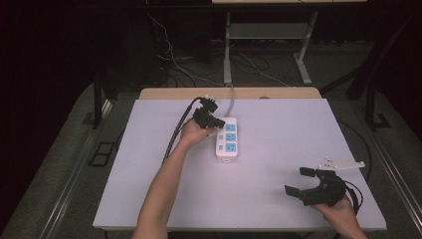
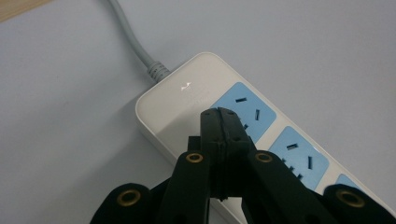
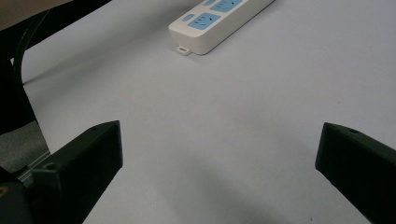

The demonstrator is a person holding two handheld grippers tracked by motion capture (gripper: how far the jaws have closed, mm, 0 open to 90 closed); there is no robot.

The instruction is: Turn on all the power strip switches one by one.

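L gripper pressed shut at the cable end of the power strip, R gripper parked wide open.

My left gripper (image 2: 219, 116) has its jaws closed tight w/ nothing between them, tips down over the white top of the power strip (image 1: 226, 138) right beside the first blue socket (image 2: 245, 109); looks like I'm using the closed tips as a poker, prob. for a switch there (can't see one under the tips, and can't tell if they're touching). Strip lies mid-bench toward the far edge, grey cord (image 2: 133, 39) running off the back, so it's in easy reach of my left hand (image 1: 195, 133). My right gripper (image 1: 306, 181) hangs near the bench's (image 1: 278, 149) near right corner, jaws spread wide, holding nothing, well apart from the strip, out of the way.
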